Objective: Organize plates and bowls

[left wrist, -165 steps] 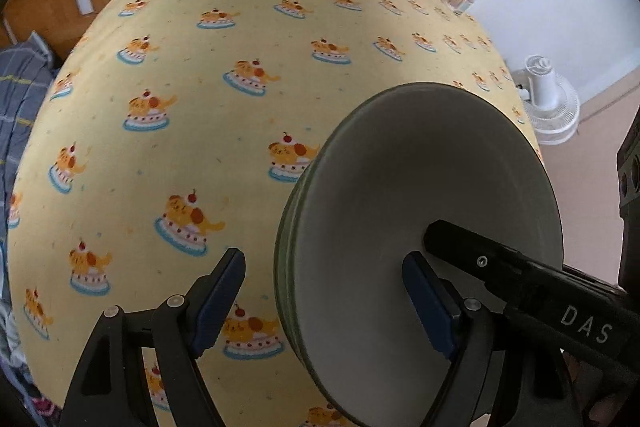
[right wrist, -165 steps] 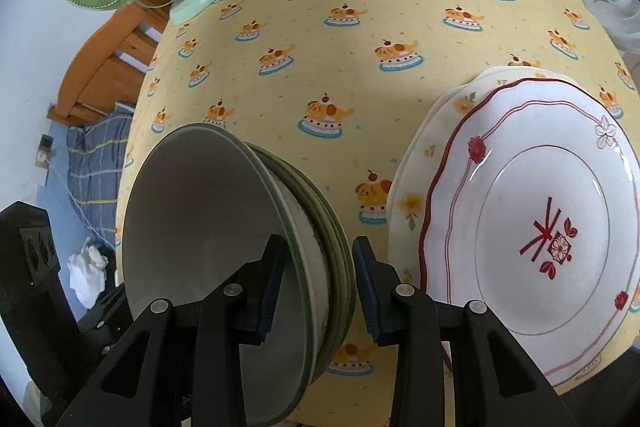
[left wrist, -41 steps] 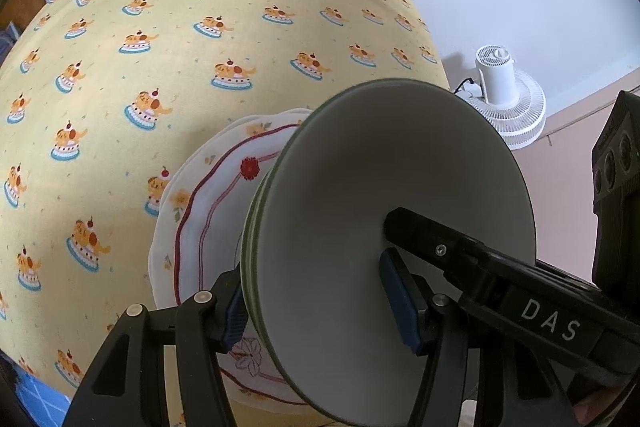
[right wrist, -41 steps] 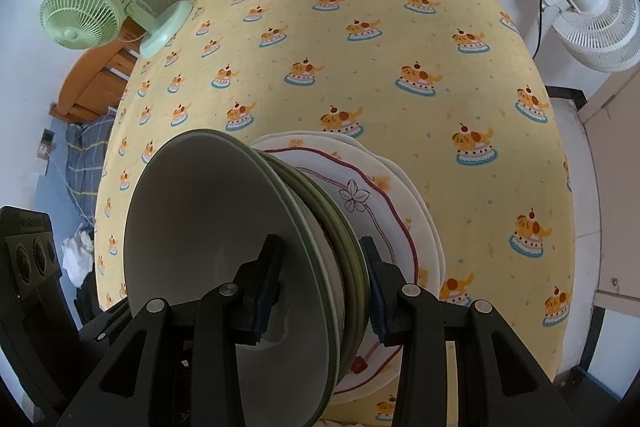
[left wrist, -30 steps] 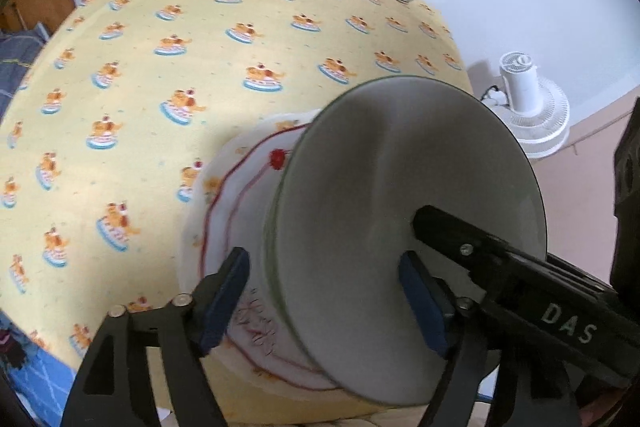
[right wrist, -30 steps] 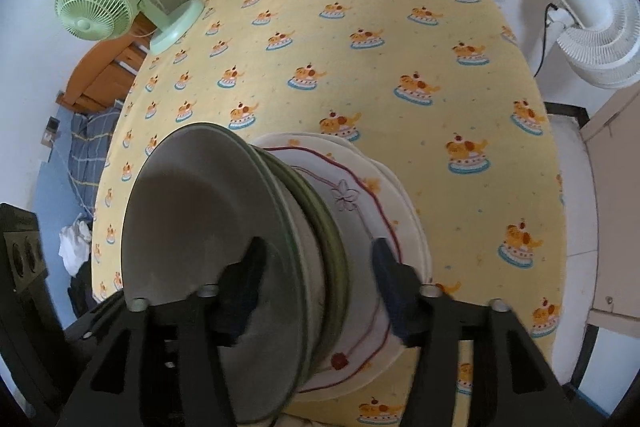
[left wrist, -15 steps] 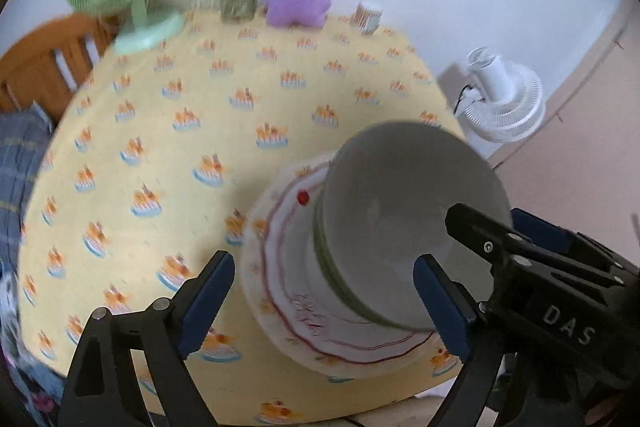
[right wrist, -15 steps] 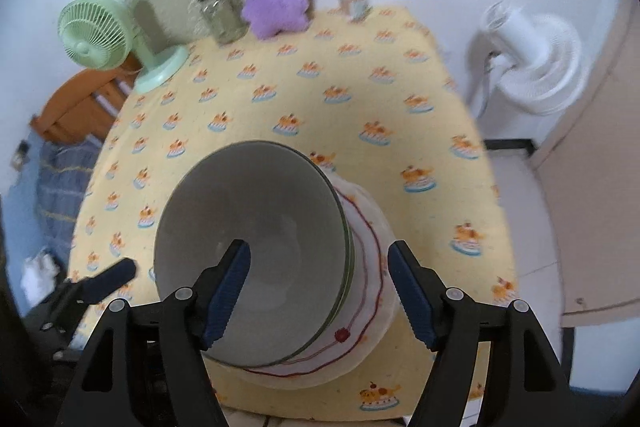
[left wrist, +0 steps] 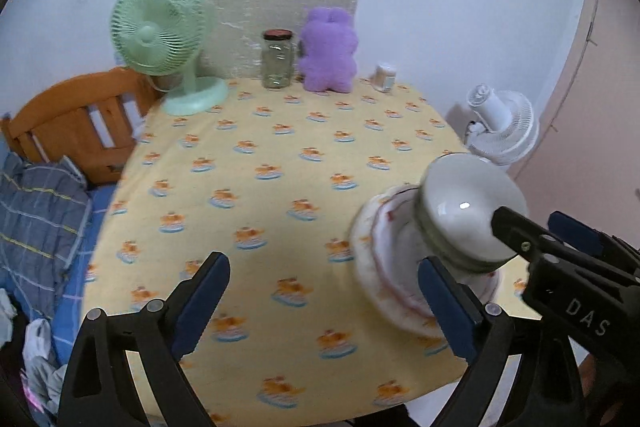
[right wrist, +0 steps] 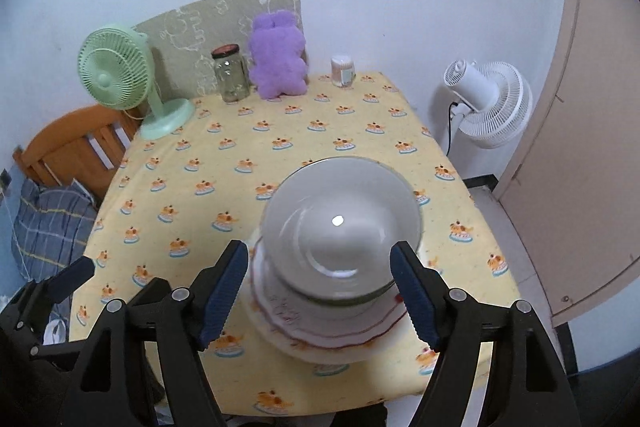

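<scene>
Now both the left tool (left wrist: 322, 303) and right tool (right wrist: 320, 291) gape wide, holding nothing, above the stacked bowls (right wrist: 340, 227).

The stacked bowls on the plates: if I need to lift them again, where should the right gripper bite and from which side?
Probably the near rim of the bowls, coming from the table's front edge. The rim flares clear above the plates, so one finger of the open right gripper can go inside, one outside.
</scene>
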